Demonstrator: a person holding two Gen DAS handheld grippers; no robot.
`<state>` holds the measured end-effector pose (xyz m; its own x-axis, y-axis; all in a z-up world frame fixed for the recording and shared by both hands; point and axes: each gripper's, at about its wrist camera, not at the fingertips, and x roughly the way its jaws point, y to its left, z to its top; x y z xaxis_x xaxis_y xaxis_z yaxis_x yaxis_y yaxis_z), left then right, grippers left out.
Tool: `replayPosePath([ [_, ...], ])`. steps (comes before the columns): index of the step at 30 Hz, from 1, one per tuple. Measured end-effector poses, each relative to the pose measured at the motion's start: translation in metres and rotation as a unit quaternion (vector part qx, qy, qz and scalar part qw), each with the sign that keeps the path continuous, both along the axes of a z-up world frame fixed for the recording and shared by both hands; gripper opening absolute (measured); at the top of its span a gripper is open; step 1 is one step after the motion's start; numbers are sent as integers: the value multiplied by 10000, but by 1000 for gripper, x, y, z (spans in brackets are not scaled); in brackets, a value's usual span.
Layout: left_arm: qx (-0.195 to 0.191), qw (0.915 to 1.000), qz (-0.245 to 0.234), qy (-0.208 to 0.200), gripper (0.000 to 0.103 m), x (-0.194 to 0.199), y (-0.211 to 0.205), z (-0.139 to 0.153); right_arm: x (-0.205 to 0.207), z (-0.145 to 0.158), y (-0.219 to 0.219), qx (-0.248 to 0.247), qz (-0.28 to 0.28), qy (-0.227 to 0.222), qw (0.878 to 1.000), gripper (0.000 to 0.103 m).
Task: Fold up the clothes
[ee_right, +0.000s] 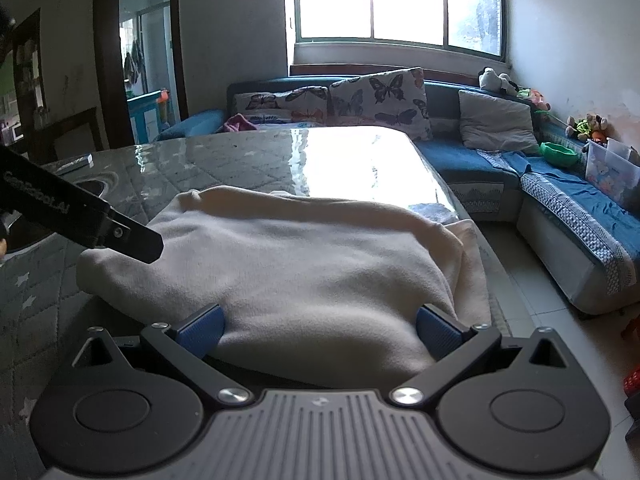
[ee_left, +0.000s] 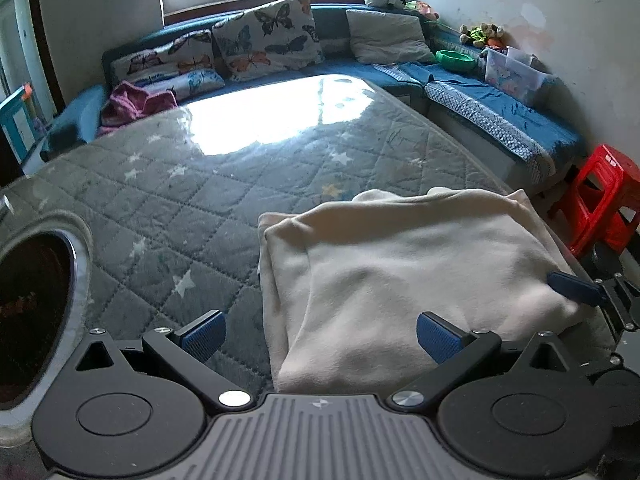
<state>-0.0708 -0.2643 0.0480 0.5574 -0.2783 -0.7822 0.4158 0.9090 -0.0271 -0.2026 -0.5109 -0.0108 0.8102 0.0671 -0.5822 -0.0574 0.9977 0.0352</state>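
A cream garment [ee_left: 404, 276] lies folded into a thick rectangle on the table with a grey quilted star cover [ee_left: 168, 200]. It also shows in the right wrist view [ee_right: 288, 264]. My left gripper [ee_left: 320, 338] is open, its jaws wide, at the garment's near left corner; the right finger rests over the cloth. My right gripper [ee_right: 318, 330] is open, with the garment's near edge between its fingers. In the left wrist view the right gripper's blue fingertip [ee_left: 574, 288] touches the garment's right edge. The left gripper's black finger [ee_right: 120, 236] reaches over the garment's left corner.
A blue corner sofa [ee_left: 500, 116] with butterfly cushions [ee_left: 268, 38] wraps around the table. A pink cloth [ee_left: 136, 104] lies on the sofa. A red plastic stool [ee_left: 600, 200] stands to the right. A round dark opening [ee_left: 32, 300] sits in the table at left.
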Motion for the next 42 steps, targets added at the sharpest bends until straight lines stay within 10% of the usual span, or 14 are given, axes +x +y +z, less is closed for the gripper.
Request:
replayPosePath([
  [28, -293, 9987, -52, -409, 103, 13, 36, -10, 3, 30, 15, -355, 119, 147, 9992, 94],
  [42, -103, 9995, -147, -263, 103, 21, 26, -27, 108, 28, -5, 103, 7, 769, 9970, 59],
])
